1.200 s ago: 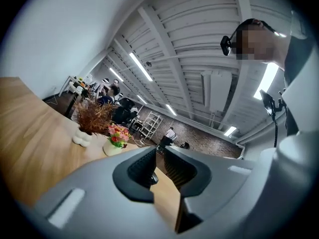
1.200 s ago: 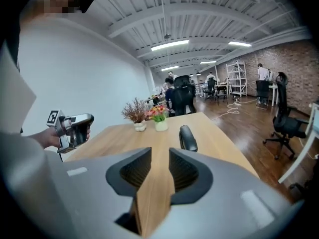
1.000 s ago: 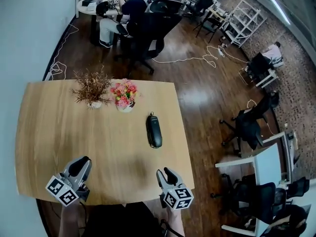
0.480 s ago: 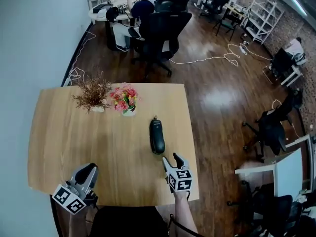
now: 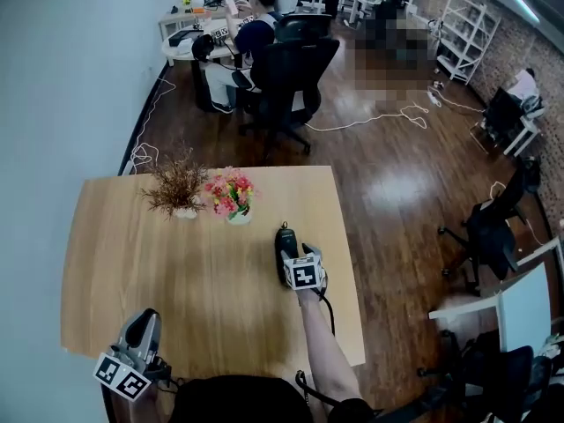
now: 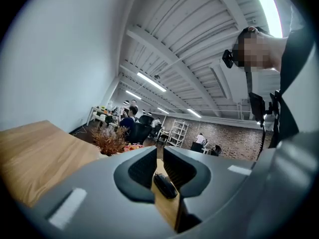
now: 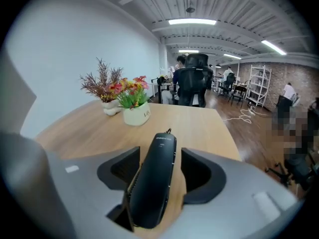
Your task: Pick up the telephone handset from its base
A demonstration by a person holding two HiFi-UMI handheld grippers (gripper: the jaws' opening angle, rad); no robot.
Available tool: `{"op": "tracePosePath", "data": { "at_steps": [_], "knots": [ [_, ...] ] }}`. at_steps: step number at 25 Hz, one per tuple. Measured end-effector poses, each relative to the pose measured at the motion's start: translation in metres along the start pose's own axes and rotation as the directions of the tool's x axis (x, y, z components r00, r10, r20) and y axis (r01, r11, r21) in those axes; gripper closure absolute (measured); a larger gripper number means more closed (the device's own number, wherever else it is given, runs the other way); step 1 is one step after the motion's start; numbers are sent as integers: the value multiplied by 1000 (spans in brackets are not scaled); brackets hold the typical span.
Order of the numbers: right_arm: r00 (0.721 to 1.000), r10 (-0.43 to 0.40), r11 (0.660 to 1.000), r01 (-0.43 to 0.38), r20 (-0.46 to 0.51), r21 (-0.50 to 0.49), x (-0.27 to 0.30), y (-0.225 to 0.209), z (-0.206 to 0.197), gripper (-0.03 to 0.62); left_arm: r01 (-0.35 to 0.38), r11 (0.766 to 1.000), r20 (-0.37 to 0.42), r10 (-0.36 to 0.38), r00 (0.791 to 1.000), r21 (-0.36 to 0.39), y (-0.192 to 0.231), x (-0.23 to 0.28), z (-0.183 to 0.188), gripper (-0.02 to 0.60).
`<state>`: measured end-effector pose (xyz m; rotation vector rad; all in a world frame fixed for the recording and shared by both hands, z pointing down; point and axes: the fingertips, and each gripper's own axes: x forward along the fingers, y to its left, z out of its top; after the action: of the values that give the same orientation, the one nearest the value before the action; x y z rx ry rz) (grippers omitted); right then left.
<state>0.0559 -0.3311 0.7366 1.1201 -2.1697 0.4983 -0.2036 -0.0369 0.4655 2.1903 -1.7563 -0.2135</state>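
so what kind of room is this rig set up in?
Probably an open-plan office or lab workspace: black office chairs, a person seated at a white desk, white shelving by a brick wall, and cables trailing over the wood floor.

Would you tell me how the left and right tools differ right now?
The right tool is out over the handset, tilted down; the left tool hangs back at the table's near edge. The right tool's jaws are opening wide around the handset without gripping it; the left tool's jaws leave a narrow gap with nothing in it. Both carry a marker cube.
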Motion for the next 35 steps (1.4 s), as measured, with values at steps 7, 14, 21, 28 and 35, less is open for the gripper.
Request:
{"op": "tracePosePath", "data": {
  "at_steps": [7, 14, 21, 28, 35],
  "knots": [
    [994, -58, 998, 55, -88, -37, 22, 1, 4, 319, -46, 998, 37, 48, 998, -45, 43, -22, 2, 535],
    [989, -35, 999, 34, -145, -6, 43, 11, -11, 318, -48, 996, 46, 52, 998, -78, 66, -28, -1, 535],
    [982, -56, 998, 55, -181, -11, 53, 3, -14, 332, -58, 994, 65, 64, 996, -98, 79, -32, -1, 535],
    [980, -76, 997, 73, -185, -23, 46, 2, -16, 338, -62, 993, 75, 70, 995, -104, 84, -36, 0, 535],
    [984, -75, 997, 72, -163, -28, 36, 7, -21, 338, -59, 992, 73, 67, 995, -111, 84, -39, -2, 535]
  ]
}}
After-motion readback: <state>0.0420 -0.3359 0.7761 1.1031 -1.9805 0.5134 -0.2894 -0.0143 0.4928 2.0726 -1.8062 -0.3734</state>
